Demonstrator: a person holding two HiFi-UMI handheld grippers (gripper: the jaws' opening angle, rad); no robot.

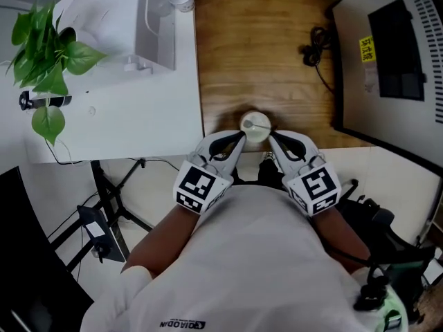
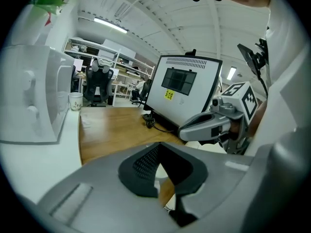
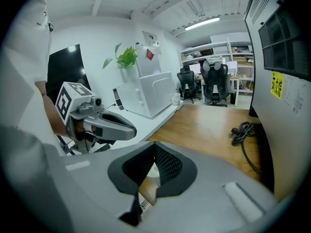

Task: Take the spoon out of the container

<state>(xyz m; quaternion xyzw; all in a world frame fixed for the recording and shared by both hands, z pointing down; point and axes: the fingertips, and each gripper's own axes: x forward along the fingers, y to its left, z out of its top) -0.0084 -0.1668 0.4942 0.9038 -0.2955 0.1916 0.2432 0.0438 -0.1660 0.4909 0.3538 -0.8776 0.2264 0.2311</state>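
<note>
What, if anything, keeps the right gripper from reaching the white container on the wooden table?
Probably nothing, so yes: the right gripper is just beside the white container, nothing between them. The left gripper flanks the other side.

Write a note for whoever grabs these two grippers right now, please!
Left hand-held gripper: shut, empty, just left of the white container.
Right hand-held gripper: shut, empty, just right of it.
The container sits at the near edge of the wooden table.
The spoon cannot be made out.
Done: nothing yet.
Left to do: open a hand-held gripper, find the spoon, lift it out.
</note>
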